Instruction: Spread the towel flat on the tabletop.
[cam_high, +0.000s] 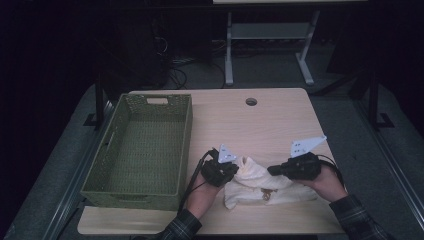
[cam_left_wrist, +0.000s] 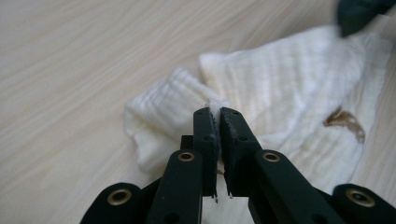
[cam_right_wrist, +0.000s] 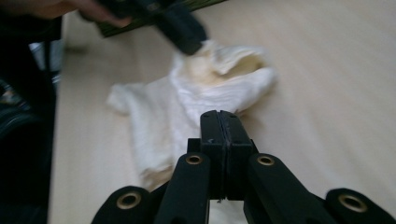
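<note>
**Cream cloth pinched at both ends**

Cream cloth (cam_high: 265, 186) lies crumpled near the table's (cam_high: 280, 120) front edge, a brown stain on it. At the cloth's left end, the left gripper (cam_left_wrist: 218, 112) clamps a raised fold between its pads. At the cloth's right end, the right gripper (cam_right_wrist: 219, 114) has jaws pressed together, cloth beneath them. Left of the cloth and farther back sits the green basket (cam_high: 142, 150).
</note>
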